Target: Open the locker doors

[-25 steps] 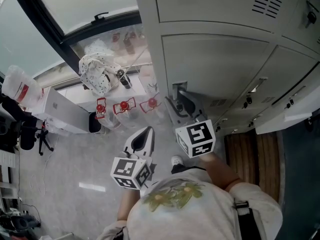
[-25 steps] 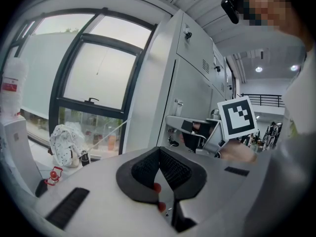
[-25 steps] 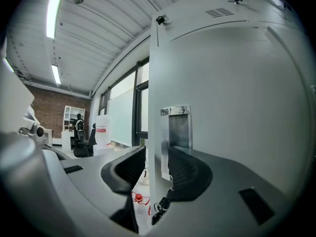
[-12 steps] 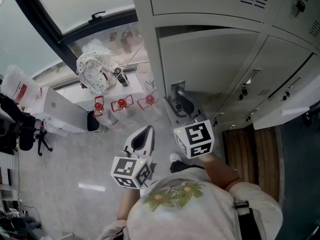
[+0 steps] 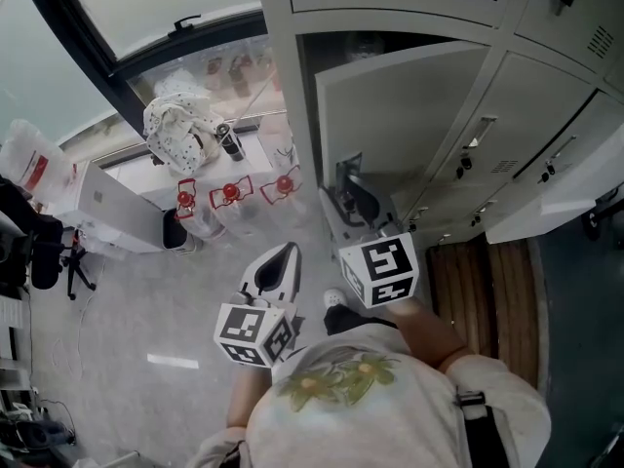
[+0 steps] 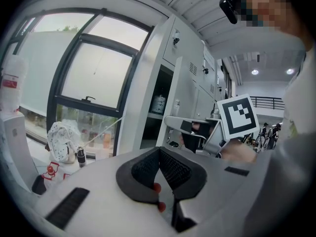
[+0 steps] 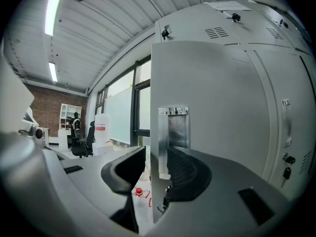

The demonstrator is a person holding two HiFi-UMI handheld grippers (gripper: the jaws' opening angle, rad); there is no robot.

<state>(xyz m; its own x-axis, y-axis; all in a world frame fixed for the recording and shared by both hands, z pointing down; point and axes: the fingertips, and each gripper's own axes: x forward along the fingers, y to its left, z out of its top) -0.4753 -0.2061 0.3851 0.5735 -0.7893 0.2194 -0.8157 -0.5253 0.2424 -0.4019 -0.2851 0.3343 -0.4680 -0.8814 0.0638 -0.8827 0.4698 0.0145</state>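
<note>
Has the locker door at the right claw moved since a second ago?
Yes. The locker door has swung outward from the locker frame, opening a dark gap along its top, with the right claw astride its handle edge.

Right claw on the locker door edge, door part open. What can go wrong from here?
1. The right claw straddles the locker door at its handle plate with jaws wide, not clamped. A pull could let it slip off.
2. What looks like a key ring hangs just under the claw and might snag.
3. Swung fully open, the door may knock the neighbouring locker's latch.
</note>
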